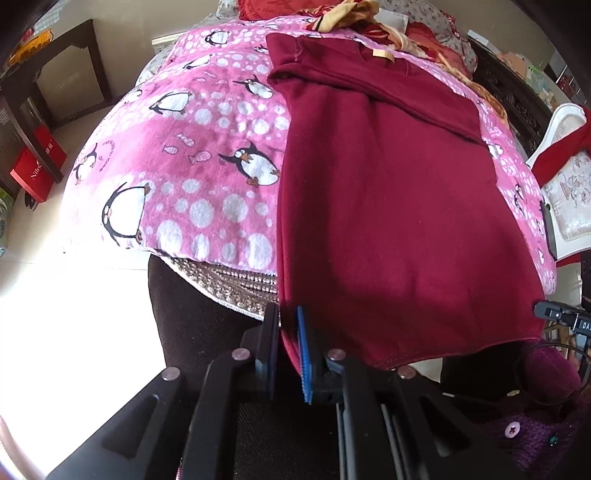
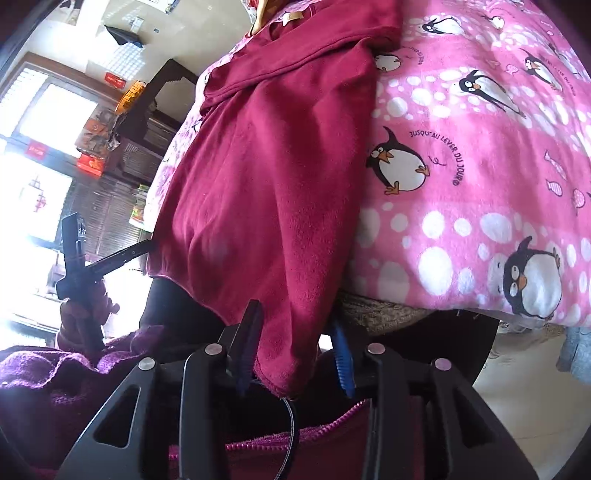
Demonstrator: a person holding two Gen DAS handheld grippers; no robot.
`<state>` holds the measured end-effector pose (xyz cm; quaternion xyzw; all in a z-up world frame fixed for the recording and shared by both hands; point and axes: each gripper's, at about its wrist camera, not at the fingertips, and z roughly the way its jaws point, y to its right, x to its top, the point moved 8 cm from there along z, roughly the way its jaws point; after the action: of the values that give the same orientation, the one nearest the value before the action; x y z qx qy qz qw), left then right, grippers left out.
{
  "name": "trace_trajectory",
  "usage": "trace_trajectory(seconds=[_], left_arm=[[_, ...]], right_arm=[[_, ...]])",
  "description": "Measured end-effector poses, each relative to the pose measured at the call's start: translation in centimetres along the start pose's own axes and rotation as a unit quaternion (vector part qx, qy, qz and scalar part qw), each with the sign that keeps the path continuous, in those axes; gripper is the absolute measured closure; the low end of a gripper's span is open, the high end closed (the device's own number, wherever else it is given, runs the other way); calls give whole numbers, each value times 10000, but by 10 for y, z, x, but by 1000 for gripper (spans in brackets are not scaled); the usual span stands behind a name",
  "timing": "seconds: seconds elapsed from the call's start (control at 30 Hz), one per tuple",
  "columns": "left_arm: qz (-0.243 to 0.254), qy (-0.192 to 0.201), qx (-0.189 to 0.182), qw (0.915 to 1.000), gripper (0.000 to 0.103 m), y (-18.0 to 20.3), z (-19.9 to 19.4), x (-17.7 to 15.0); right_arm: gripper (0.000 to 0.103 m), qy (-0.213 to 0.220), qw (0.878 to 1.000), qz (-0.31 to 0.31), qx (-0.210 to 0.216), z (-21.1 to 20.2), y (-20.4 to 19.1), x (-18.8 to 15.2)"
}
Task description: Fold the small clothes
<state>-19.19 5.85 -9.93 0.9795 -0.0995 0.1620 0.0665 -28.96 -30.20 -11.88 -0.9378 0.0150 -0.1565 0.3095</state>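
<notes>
A dark red sweatshirt lies on a pink penguin-print blanket, sleeves folded in, its hem hanging over the near edge. My left gripper is nearly shut, its jaws pinching the hem's left corner. In the right wrist view the sweatshirt hangs down between my right gripper's jaws, which stand apart around the hem's right corner without pressing it. The left gripper shows there at the left.
The blanket covers a bed with a beige knit layer under its edge. Red and yellow cloths pile at the far end. A white chair stands right; red boxes sit on the floor left.
</notes>
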Motion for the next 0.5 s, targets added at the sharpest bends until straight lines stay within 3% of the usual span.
trace_trajectory(seconds=[0.1,0.17,0.3,0.37,0.43,0.5], left_arm=[[-12,-93,50,9999,73,-1,6,-3],[-46,-149,17,9999,73,-2,9,-5],[-146,-249,-50,9996,73,-3,16,-6],[-123,-254,-73,9996,77,-2,16,-4],[-77,-235,-91,9997,94,0,14,-2],[-71,-146,-86,9998,96,-1,8,5]], right_arm=[[86,51,9999,105,60,-1,2,-6],[100,38,10000,9,-9,-3,2,-8],[103,44,9999,-122,6,0,-7,-6],[103,144,9998,-126,85,-2,-10,-3],[103,256,9993,-136,232,-5,-14,3],[103,376,9986,-183,324,-9,-19,11]])
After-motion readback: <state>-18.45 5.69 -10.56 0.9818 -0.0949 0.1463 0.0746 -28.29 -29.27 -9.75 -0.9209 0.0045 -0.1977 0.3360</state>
